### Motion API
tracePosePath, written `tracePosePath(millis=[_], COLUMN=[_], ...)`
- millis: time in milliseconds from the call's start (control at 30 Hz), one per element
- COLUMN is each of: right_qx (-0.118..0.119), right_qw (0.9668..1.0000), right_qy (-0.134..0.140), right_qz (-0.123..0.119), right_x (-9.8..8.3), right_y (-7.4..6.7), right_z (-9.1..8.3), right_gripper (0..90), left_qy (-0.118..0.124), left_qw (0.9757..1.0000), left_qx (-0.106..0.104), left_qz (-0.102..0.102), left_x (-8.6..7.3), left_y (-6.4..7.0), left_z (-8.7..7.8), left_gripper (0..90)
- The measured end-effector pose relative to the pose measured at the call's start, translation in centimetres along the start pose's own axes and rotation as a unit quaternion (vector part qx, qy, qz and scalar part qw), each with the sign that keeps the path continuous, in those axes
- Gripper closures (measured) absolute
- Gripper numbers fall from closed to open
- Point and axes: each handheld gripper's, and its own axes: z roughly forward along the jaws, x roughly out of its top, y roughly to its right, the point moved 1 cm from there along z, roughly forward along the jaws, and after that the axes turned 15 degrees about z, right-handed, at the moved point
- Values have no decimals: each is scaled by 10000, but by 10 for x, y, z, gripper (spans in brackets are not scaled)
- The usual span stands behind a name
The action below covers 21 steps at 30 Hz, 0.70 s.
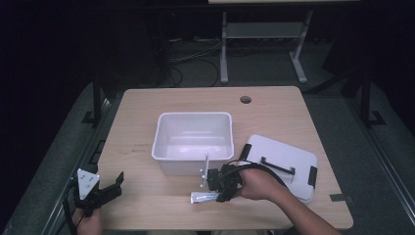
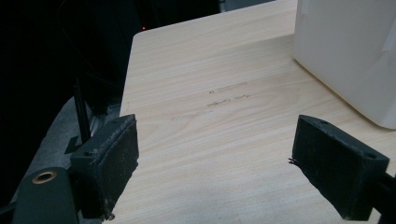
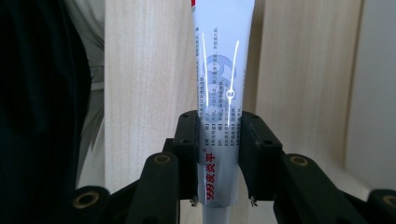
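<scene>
A white tube with grey print and red characters lies lengthwise between the black jaws of my right gripper, which press on its sides. From above, the same tube lies on the table near the front edge, with the right gripper at its right end. A white bin stands just behind it, open and with nothing inside. My left gripper hovers at the table's front left corner. Its jaws stand wide apart over bare wood, with the left gripper holding nothing.
A white lid with black clips and a black handle lies right of the bin. The bin's wall shows at the upper right of the left gripper view. A cable hole sits near the table's far edge.
</scene>
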Motion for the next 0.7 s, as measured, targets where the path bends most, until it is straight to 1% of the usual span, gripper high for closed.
tracePosePath(millis=[67,200,333,567,700], right_qx=[-59,-72,-129,-153,-214], right_qw=[10000,9999,9998,9998,9996], right_qy=[-48,-3,-18,19,13], right_qz=[-49,-105,-148,-147,-187], right_x=[2,5,9,13,16], right_y=[-2,-4,-6,-8,-9], right_z=[-5,-13,-23,-41,-51], right_gripper=[695,694,694,695,694], left_qy=[6,5,13,20,21], left_qw=[10000,10000,10000,10000,10000], left_qx=[3,5,10,17,19], left_qz=[-2,3,-12,-5,-8], left_x=[0,0,0,0,0], left_y=[0,-1,0,0,0], left_z=[0,0,0,0,0], left_gripper=[141,141,140,141,141])
